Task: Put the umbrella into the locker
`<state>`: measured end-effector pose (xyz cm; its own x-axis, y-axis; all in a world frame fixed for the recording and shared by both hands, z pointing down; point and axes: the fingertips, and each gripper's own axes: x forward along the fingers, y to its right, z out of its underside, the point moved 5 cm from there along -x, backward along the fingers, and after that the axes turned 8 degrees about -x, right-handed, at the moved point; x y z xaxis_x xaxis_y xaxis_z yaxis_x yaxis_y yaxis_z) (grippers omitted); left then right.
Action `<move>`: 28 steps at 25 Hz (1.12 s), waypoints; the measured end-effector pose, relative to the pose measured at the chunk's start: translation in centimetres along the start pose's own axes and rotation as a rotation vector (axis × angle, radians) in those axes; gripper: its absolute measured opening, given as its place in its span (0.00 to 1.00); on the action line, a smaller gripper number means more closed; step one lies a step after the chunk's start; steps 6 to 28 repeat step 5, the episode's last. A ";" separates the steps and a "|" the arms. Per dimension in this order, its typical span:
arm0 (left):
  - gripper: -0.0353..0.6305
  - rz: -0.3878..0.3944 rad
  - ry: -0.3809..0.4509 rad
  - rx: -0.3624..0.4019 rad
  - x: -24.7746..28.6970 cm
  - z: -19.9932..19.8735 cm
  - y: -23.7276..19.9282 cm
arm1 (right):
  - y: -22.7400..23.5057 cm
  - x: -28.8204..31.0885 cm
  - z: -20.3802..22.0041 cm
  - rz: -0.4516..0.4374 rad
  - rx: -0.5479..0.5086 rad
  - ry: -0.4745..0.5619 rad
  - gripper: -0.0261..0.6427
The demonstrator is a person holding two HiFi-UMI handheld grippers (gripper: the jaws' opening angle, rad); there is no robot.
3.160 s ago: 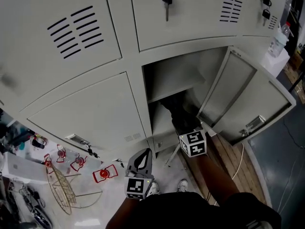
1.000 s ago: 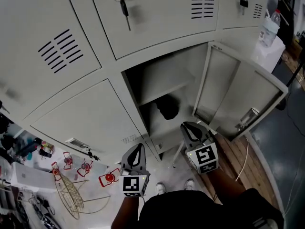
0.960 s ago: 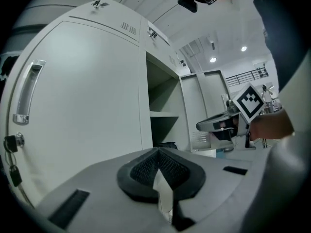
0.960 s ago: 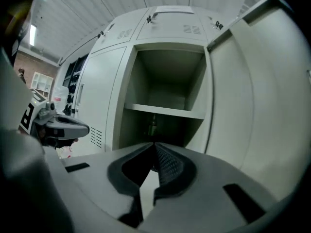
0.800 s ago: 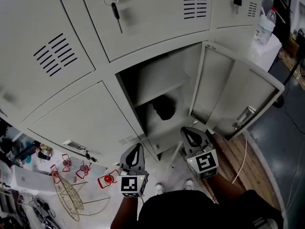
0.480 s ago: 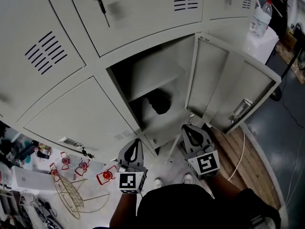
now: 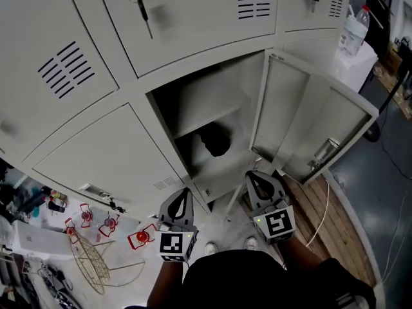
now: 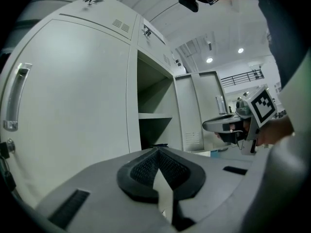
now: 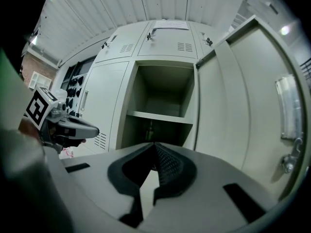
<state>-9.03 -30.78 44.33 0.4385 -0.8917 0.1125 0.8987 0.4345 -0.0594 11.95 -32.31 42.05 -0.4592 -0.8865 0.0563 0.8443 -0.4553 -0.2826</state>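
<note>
The locker [image 7: 212, 118] stands with its door [image 7: 309, 134] swung out to the right. A dark folded umbrella [image 7: 216, 140] lies inside, under the shelf [image 7: 209, 116]; it shows dimly in the right gripper view as the umbrella [image 9: 149, 129]. My right gripper [image 7: 256, 176] is shut and empty, just outside the opening, low and to its right. My left gripper [image 7: 182, 196] is shut and empty too, in front of the closed door left of the opening. Each gripper view shows its own pads meeting: left gripper [image 8: 156, 150], right gripper [image 9: 154, 144].
Keys [image 7: 143, 8] hang in the upper locker door. A water bottle [image 7: 356, 29] stands on a white stand at the top right. Red parts [image 7: 141, 237] and a wire frame [image 7: 87, 257] lie on the floor at left, wooden boards [image 7: 322, 217] and a cable at right.
My right gripper has come out of the locker and the umbrella has stayed inside. In the last second both grippers have drawn back a little from the locker.
</note>
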 end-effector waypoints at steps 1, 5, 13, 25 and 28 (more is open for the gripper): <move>0.05 0.002 0.000 0.003 0.0 0.0 0.1 | 0.0 0.0 0.1 0.001 0.001 0.011 0.04; 0.05 -0.015 0.028 0.025 -0.1 -0.5 -0.3 | -0.5 0.2 0.5 -0.011 0.012 0.029 0.04; 0.05 -0.015 0.028 0.025 -0.1 -0.5 -0.3 | -0.5 0.2 0.5 -0.011 0.012 0.029 0.04; 0.05 -0.015 0.028 0.025 -0.1 -0.5 -0.3 | -0.5 0.2 0.5 -0.011 0.012 0.029 0.04; 0.05 -0.015 0.028 0.025 -0.1 -0.5 -0.3 | -0.5 0.2 0.5 -0.011 0.012 0.029 0.04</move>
